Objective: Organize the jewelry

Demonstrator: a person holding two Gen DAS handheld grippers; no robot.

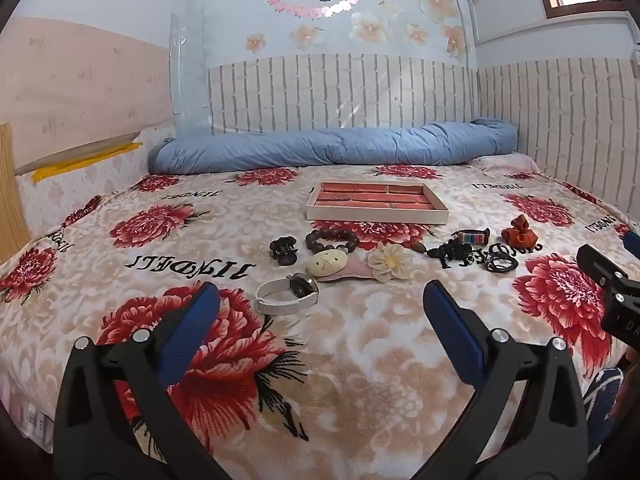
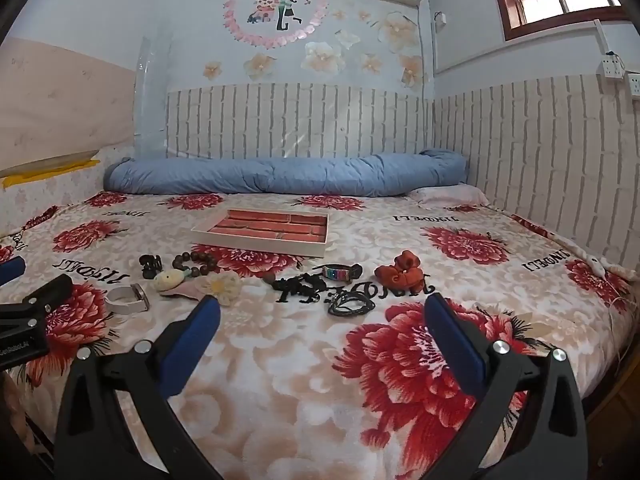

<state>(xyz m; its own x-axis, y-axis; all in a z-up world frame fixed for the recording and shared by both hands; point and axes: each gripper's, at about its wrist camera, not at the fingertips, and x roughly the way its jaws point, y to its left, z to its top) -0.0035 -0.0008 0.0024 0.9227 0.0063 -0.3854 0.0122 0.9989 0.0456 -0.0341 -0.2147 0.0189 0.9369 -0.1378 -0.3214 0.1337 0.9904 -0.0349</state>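
A jewelry tray (image 1: pixel 376 213) with red-lined compartments lies on the flowered bed (image 1: pixel 360 360); it also shows in the right wrist view (image 2: pixel 256 240). In front of it lie a white-strap watch (image 1: pixel 286 299), a black hair claw (image 1: pixel 283 251), a brown bead bracelet (image 1: pixel 332 239), a doll clip (image 1: pixel 326 265), a cream fabric flower (image 1: pixel 390 261), a rainbow band (image 1: pixel 472 237), a black cord tangle (image 1: pixel 452 254), black hair ties (image 1: pixel 500 265) and an orange scrunchie (image 1: pixel 520 234). My left gripper (image 1: pixel 320 302) is open just before the watch. My right gripper (image 2: pixel 322 316) is open just before the hair ties (image 2: pixel 350 303).
A rolled blue quilt (image 1: pixel 332 150) lies along the far wall. A pink pillow (image 2: pixel 448 196) sits at the back right. The right gripper's body (image 1: pixel 612 292) shows at the right edge of the left wrist view. The bed's right edge drops off near the wall.
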